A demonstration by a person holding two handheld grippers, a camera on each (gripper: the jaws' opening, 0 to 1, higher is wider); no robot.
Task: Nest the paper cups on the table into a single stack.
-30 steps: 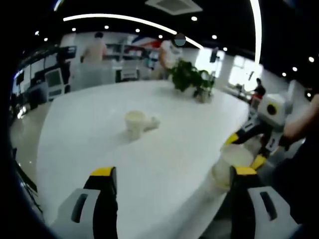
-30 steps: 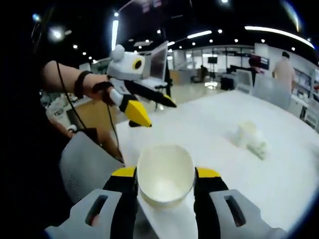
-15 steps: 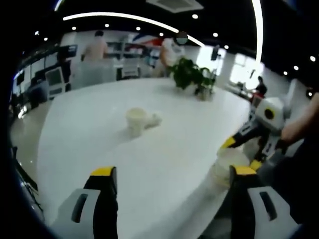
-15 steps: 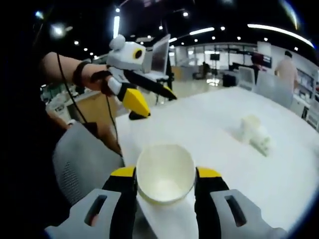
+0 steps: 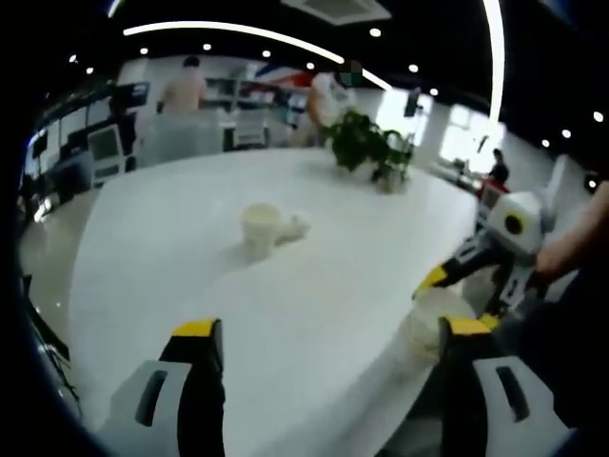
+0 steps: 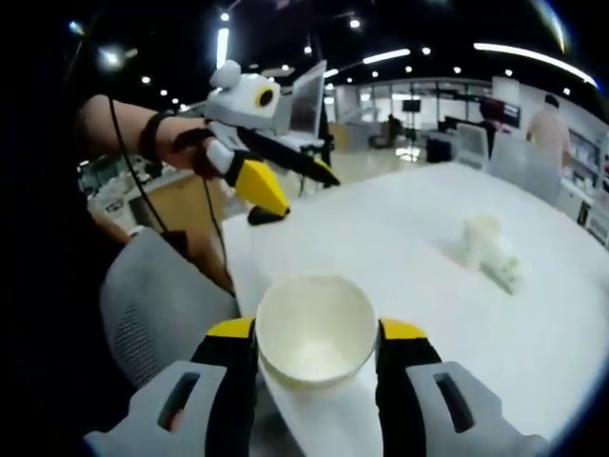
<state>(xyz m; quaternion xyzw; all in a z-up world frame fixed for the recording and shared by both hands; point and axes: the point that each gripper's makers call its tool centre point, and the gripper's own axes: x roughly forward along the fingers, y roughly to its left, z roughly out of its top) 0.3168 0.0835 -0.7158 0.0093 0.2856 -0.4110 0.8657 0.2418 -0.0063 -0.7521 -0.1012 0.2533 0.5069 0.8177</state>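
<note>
My right gripper is shut on a white paper cup, mouth up, at the near edge of the white table. Further out stand an upright paper cup and a tipped one lying against it. A hand holds my left gripper up to the left, apart from the cups. In the left gripper view, that gripper is open with bare table between its jaws. The upright cup and tipped cup lie ahead of it. At the right, the right gripper holds its cup.
A potted plant stands at the far side of the table. A grey chair sits beside the near table edge. People and desks fill the background of the room.
The held cup's mouth looks rounder than before and both views shifted slightly. The two cups out on the table have stayed put.
</note>
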